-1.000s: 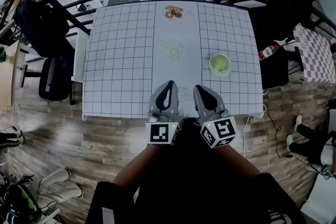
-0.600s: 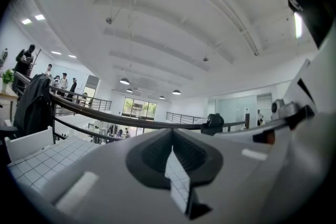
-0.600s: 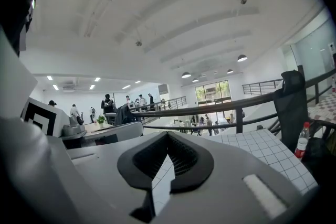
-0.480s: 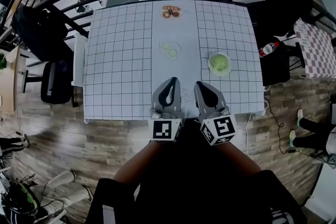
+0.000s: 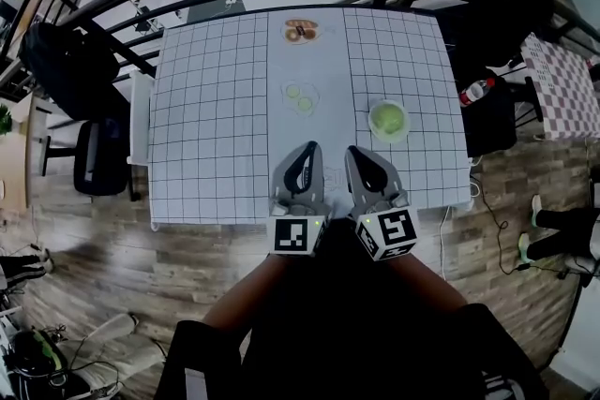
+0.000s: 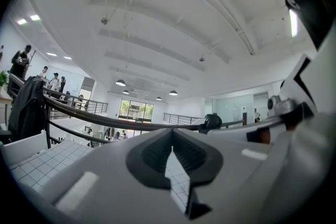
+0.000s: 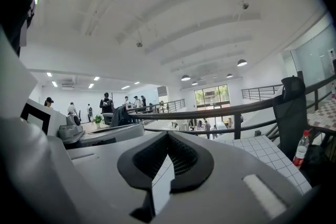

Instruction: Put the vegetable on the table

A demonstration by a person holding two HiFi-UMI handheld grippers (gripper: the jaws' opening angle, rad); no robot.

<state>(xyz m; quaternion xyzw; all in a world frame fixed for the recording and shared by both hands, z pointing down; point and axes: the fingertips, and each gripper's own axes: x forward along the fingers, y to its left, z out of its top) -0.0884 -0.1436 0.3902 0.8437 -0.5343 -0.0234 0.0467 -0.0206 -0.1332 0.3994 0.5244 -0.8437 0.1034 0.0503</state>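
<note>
Vegetable: two pale-green round slices (image 5: 299, 97) on a clear plate (image 5: 316, 91), mid-counter (image 5: 206, 126); no long axis. They lie straight beyond the left hand-held gripper (image 5: 306, 148) and far-left of the right hand-held gripper (image 5: 353, 152); the left is judged nearer. Both are well apart from the slices, jaws together, empty. Green bowl (image 5: 388, 119) to the right.

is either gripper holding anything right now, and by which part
Nothing is held: the left gripper and right gripper both have their jaws together and empty, over the table.
</note>
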